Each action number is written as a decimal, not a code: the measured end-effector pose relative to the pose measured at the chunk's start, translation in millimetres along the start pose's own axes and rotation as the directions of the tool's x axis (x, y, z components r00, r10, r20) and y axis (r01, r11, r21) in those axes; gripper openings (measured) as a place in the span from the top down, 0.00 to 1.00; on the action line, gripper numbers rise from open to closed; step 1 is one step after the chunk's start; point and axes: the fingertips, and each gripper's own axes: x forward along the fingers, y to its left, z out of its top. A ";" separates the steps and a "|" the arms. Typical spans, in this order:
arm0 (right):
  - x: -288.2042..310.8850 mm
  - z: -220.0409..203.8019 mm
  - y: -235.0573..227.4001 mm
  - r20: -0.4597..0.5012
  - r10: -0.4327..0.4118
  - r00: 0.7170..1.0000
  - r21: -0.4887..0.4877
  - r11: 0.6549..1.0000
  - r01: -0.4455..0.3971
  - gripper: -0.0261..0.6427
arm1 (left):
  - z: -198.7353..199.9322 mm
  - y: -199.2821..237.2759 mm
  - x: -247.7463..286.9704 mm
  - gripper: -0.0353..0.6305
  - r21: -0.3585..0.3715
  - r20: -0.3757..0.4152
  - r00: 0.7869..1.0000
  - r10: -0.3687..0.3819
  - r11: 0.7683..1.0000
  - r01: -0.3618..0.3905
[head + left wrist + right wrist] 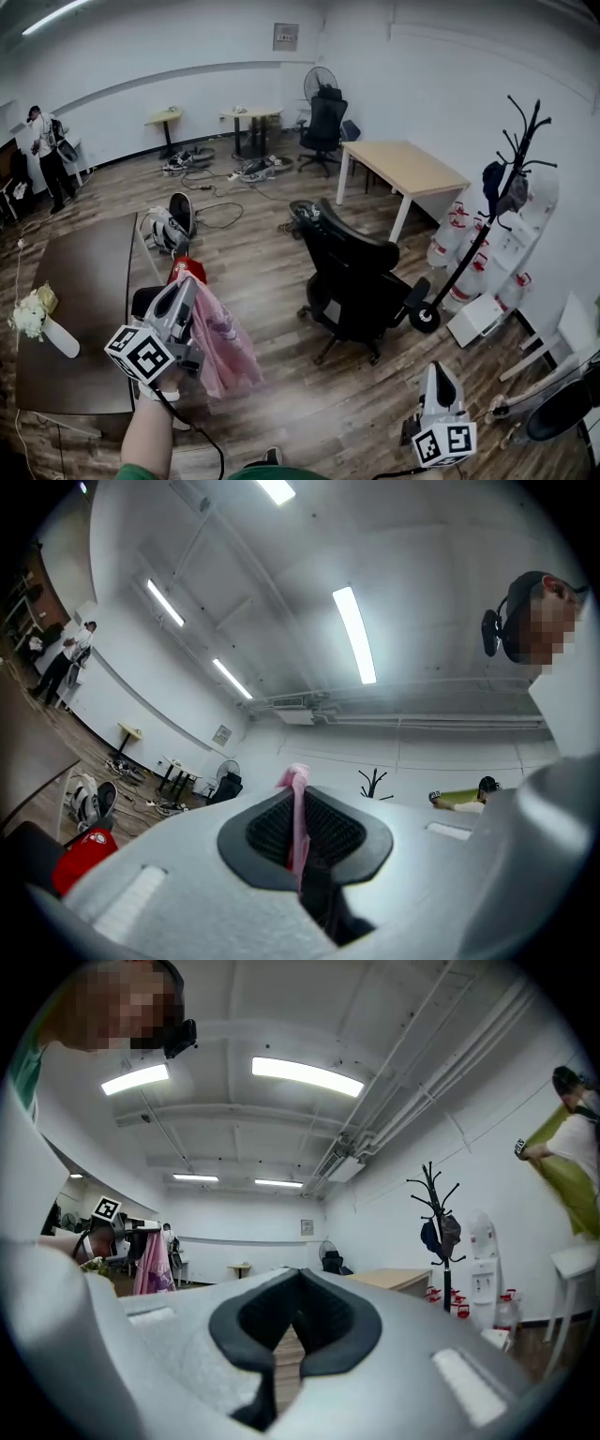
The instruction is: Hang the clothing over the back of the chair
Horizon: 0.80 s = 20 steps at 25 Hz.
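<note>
In the head view, pink clothing [225, 342] hangs from my left gripper [187, 286], which is shut on its top edge at the lower left. The left gripper view shows a pink fold [296, 803] pinched between the dark pads of the left gripper [298, 789]. The black office chair [352, 267] stands on the wood floor at mid-frame, to the right of the clothing and apart from it. My right gripper [439, 370] is at the lower right; its tips [298, 1274] meet with nothing between them. The right gripper view also catches the hanging pink clothing [150, 1265] at its left.
A dark table [75, 281] with white flowers [28, 314] stands at the left. A light wooden table [408, 169] and a black coat rack [497, 197] stand behind and right of the chair. A second black chair [323, 127], floor cables and a person [45, 150] are farther back.
</note>
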 end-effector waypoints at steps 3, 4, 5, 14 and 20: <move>15.0 1.6 0.4 0.007 -0.035 0.999 -0.010 0.999 0.035 0.96 | 7.5 12.3 33.4 0.91 -0.014 0.012 0.999 -0.043 0.999 0.043; 19.0 1.3 -0.3 0.009 -0.048 0.999 -0.012 0.999 0.048 0.96 | 9.9 15.2 44.1 0.91 -0.019 0.016 0.998 -0.060 0.998 0.060; 23.1 0.6 -1.0 0.011 -0.061 0.998 -0.013 0.998 0.061 0.96 | 12.4 17.0 54.9 0.91 -0.022 0.019 0.997 -0.078 0.997 0.079; 64.6 -23.5 -6.2 -0.034 -0.112 0.993 -0.015 0.994 0.111 0.96 | 24.8 1.3 147.0 0.91 -0.031 0.012 0.967 -0.254 0.967 0.255; 110.5 -41.6 -33.4 -0.057 -0.095 0.994 0.000 0.995 0.095 0.96 | 21.1 -25.7 218.8 0.91 -0.026 -0.009 0.941 -0.338 0.941 0.337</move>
